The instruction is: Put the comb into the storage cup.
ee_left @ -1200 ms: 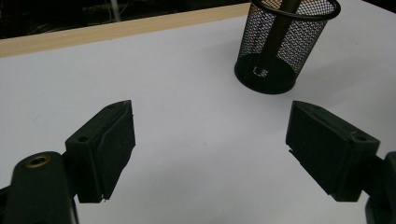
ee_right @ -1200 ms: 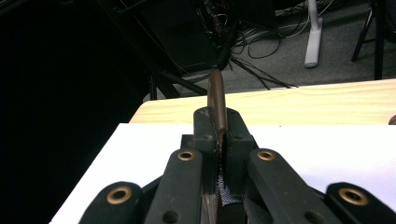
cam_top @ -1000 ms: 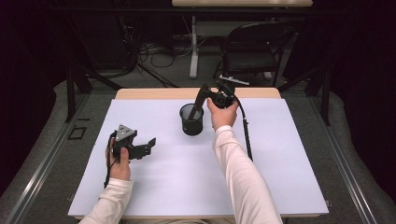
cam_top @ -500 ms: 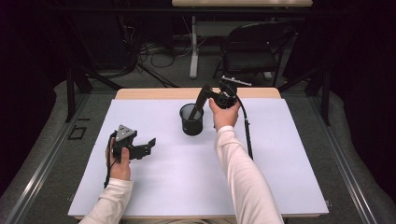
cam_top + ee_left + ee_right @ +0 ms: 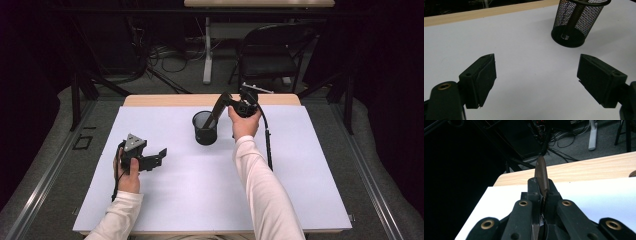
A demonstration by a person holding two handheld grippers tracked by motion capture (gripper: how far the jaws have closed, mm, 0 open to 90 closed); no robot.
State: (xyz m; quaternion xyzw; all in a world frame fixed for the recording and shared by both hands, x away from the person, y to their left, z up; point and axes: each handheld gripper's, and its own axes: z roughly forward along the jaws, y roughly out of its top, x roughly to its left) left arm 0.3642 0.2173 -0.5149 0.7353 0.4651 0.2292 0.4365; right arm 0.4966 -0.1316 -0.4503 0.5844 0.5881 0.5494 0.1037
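Note:
A black mesh cup point(image 5: 205, 131) stands upright on the white sheet point(image 5: 200, 195) near the far middle of the table. A slim dark brown tool point(image 5: 216, 111) leans into it, lower end inside, seen through the mesh point(image 5: 573, 21) in the left gripper view. My right gripper point(image 5: 225, 100) hovers just right of the cup's rim, shut on the tool's upper part; the brown tip point(image 5: 541, 170) pokes out past the closed jaws point(image 5: 541, 186). My left gripper point(image 5: 161, 156) rests at the left of the sheet, open and holding nothing point(image 5: 536, 72), aimed toward the cup point(image 5: 589, 22).
The table's wooden far edge point(image 5: 170, 100) shows beyond the sheet. Behind the table are a black chair point(image 5: 270, 47), a white table leg point(image 5: 207, 55) and floor cables point(image 5: 165, 55). A black cable point(image 5: 269, 145) trails from the right gripper across the sheet.
The right gripper has drifted very slightly to the right with the tool still in it. The left hand has kept still.

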